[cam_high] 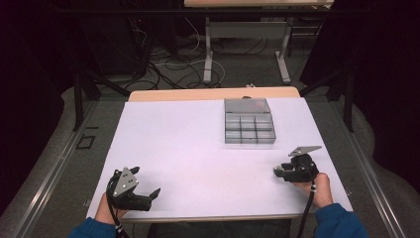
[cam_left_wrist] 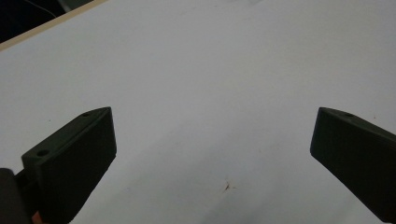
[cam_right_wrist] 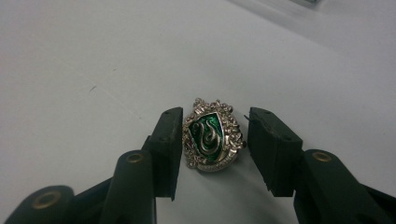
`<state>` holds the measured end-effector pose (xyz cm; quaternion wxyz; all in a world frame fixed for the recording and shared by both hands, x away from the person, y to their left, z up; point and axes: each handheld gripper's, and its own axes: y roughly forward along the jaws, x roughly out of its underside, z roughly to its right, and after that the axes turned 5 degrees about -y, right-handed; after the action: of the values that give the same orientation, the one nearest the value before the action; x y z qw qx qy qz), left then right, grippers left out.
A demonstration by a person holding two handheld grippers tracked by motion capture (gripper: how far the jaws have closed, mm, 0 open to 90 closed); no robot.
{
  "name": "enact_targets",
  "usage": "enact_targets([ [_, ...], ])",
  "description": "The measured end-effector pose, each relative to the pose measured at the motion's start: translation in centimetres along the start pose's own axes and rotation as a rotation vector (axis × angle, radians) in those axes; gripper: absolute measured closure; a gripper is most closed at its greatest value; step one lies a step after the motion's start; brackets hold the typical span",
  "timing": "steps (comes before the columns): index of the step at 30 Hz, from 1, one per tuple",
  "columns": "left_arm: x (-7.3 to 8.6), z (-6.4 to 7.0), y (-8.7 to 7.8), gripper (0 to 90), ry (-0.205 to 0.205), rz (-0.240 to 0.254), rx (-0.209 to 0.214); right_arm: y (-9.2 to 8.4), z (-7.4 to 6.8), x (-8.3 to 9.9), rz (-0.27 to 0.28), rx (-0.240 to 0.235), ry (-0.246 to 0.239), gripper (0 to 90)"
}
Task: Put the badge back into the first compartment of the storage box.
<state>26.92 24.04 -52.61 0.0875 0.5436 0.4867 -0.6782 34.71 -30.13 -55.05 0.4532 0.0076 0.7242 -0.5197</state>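
Right gripper view looks down on a shield-shaped badge (cam_right_wrist: pixel 212 135), green enamel with a silver serpent and a studded silver border, lying flat on the white table cover (cam_right_wrist: pixel 93 56). Its long axis runs from the crowned top, which points away from the camera, to the rounded lower tip, which points back toward the gripper and slightly left, so the badge sits a little tilted between the jaws. The right gripper (cam_right_wrist: pixel 212 144) has its 2 jaws at a narrow setting on either side of the badge: the left pad looks to be touching the border, while a small gap shows at the right pad, so the badge is bracketed rather than clamped.

From the high view, the right gripper (cam_high: pixel 278 171) sits near the table's right front corner, and the left gripper (cam_high: pixel 146 182) near the left front edge with its jaws spread wide over bare cover. The left gripper view shows those jaws far apart.

A clear plastic compartment box (cam_high: pixel 248 121) stands well beyond the right gripper, lid open; whether anything lies in its compartments I cannot tell.
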Motion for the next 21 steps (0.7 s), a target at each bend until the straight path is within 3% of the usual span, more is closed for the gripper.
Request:
enact_targets([
  [8,0.0,0.0,0.0,0.4,0.0,0.0,0.0,0.07,-0.27,0.0,-0.014,0.033,-0.016,60.1],
  [21,0.0,0.02,-0.01,0.4,-0.001,0.001,0.0,-0.32,-0.35,0.03,-0.003,0.034,0.018,66.5],
])
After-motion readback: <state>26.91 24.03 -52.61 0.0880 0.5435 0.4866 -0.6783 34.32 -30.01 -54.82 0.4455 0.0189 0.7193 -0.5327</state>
